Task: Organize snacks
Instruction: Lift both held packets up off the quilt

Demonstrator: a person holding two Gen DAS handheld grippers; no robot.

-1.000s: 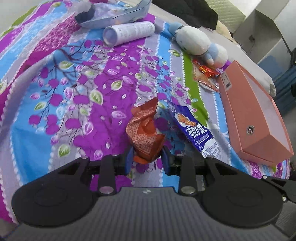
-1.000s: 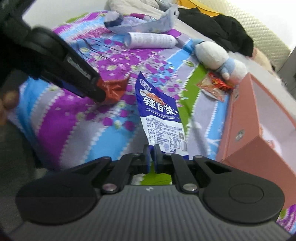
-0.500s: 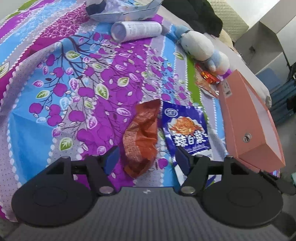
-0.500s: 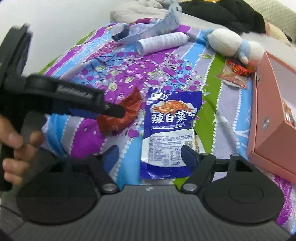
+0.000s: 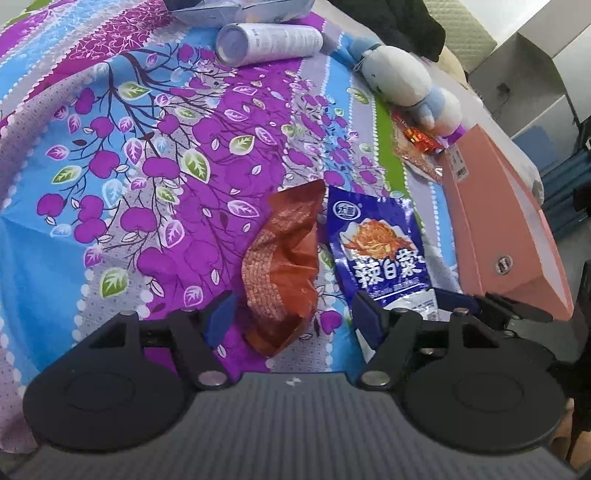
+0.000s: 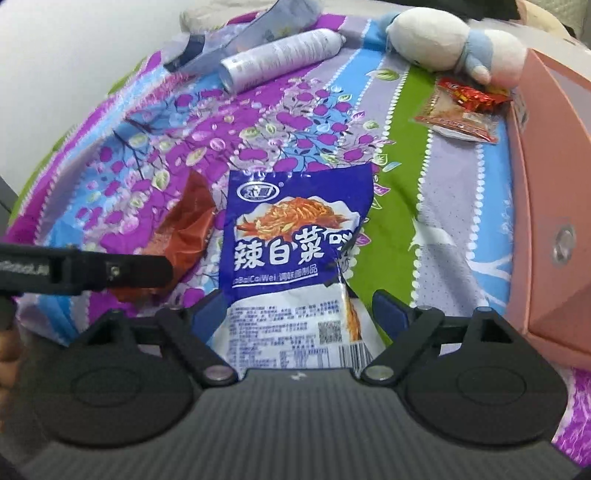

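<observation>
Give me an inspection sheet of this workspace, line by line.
Surface: bed under a floral purple, blue and green sheet.
Job's things: crumpled orange snack packet beside a blue foil snack bag; red and clear snack wrapper against an open pink cardboard box.
Clutter: white spray can lying down, white and blue plush toy, pale plastic bag, black clothing.
Grippers: left gripper and right gripper have just opened; each snack lies loose between open jaws.
Cables: nothing seen.
Surroundings: white wall, grey furniture.
</observation>
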